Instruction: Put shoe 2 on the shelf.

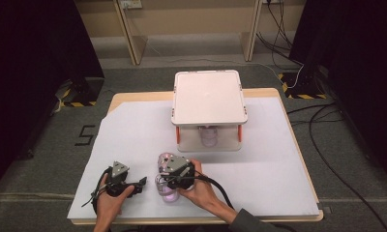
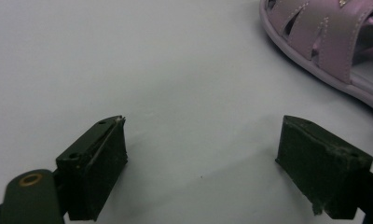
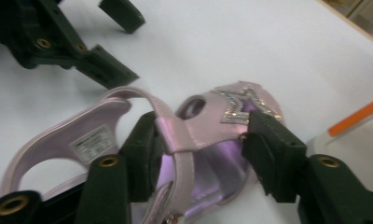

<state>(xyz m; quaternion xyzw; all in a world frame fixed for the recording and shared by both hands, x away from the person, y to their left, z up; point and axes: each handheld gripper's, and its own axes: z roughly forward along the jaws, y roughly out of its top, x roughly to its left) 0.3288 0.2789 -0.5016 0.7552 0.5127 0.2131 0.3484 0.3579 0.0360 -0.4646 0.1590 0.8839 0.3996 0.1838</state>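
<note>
Pink strappy plastic sandal (image 3: 194, 140) sits between our right gripper (image 3: 198, 140) jaws, pads touching its straps; we squeeze evenly. Left gripper (image 2: 201, 154) jaws spread, empty.

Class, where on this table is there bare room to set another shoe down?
Bare sheet lies left and right of the rack, and along the right edge to the front corner. Crowded: front centre, around the left gripper, right gripper and pink sandal.
</note>
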